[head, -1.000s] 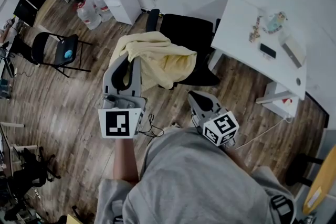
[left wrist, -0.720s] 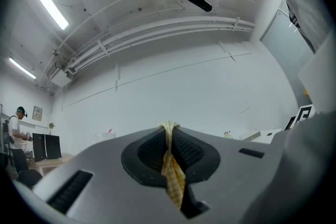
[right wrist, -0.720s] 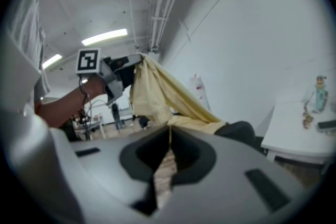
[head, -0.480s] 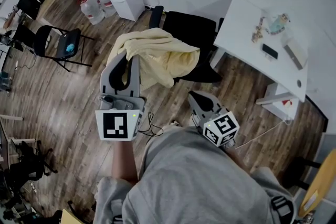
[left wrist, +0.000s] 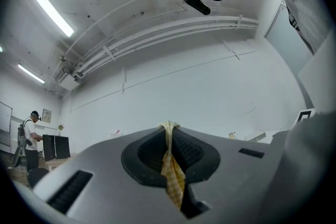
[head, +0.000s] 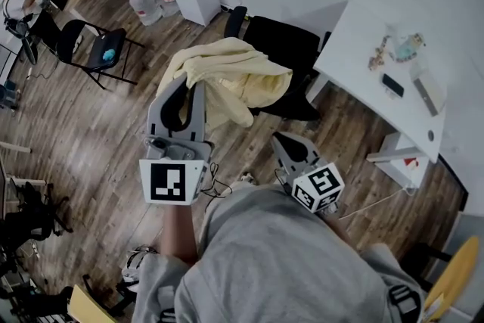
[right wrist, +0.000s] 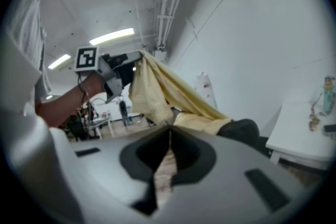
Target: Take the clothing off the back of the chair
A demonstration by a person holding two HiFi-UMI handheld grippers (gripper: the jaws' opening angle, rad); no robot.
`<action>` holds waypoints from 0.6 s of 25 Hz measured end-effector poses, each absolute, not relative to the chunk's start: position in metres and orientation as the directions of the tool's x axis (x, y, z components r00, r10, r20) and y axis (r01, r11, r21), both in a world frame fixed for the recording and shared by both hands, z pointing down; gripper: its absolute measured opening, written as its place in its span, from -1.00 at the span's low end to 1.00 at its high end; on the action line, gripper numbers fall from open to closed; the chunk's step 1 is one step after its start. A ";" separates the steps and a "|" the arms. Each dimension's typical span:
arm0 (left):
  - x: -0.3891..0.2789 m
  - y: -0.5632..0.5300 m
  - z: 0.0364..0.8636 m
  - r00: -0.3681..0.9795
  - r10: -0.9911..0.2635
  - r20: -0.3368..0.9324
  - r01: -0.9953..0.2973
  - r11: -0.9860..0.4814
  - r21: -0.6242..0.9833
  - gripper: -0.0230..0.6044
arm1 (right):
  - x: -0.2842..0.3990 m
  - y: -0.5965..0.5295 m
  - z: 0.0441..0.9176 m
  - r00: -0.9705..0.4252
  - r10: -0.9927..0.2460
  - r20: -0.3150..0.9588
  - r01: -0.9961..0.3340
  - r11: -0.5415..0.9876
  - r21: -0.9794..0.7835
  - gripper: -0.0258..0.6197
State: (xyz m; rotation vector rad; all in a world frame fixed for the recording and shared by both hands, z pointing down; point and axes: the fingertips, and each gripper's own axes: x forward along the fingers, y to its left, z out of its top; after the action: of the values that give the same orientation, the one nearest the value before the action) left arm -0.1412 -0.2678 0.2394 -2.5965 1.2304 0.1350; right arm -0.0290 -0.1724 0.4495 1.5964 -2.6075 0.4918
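Jaws of the left gripper (left wrist: 168,125) pinch the yellow garment (head: 236,79), which hides part of the chair (head: 286,48); the right gripper (right wrist: 169,131) has its jaws pressed together.

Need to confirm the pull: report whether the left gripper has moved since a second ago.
Yes, slightly. In the head view the left gripper, jaws shut on the yellow garment, has drawn leftward away from the black chair.

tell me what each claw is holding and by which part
The left claw is shut on the yellow garment, pinching a fold of its fabric. The right claw is shut on nothing.
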 end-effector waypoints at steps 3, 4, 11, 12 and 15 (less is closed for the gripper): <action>-0.142 -0.262 0.235 0.615 -0.763 -0.200 -0.788 -0.583 -0.198 -0.79 | -0.025 -0.165 0.446 -0.487 -0.849 0.205 -0.867 0.441 -0.233 -0.81; -0.141 -0.260 0.234 0.608 -0.768 -0.200 -0.793 -0.577 -0.198 -0.79 | -0.023 -0.162 0.444 -0.490 -0.848 0.204 -0.866 0.445 -0.228 -0.81; -0.132 -0.237 0.227 0.573 -0.792 -0.212 -0.817 -0.532 -0.222 -0.79 | 0.002 -0.145 0.438 -0.510 -0.834 0.209 -0.855 0.467 -0.224 -0.81; -0.130 -0.234 0.227 0.569 -0.795 -0.213 -0.820 -0.526 -0.227 -0.79 | 0.005 -0.142 0.438 -0.514 -0.833 0.206 -0.853 0.471 -0.225 -0.81; -0.128 -0.223 0.227 0.550 -0.808 -0.212 -0.832 -0.507 -0.225 -0.79 | 0.011 -0.133 0.437 -0.526 -0.826 0.205 -0.846 0.482 -0.229 -0.81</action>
State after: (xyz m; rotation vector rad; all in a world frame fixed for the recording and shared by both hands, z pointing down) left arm -0.1275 -0.2233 0.2266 -2.4893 1.3573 0.1137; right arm 0.0107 -0.1333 0.4371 1.4948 -2.6458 0.4681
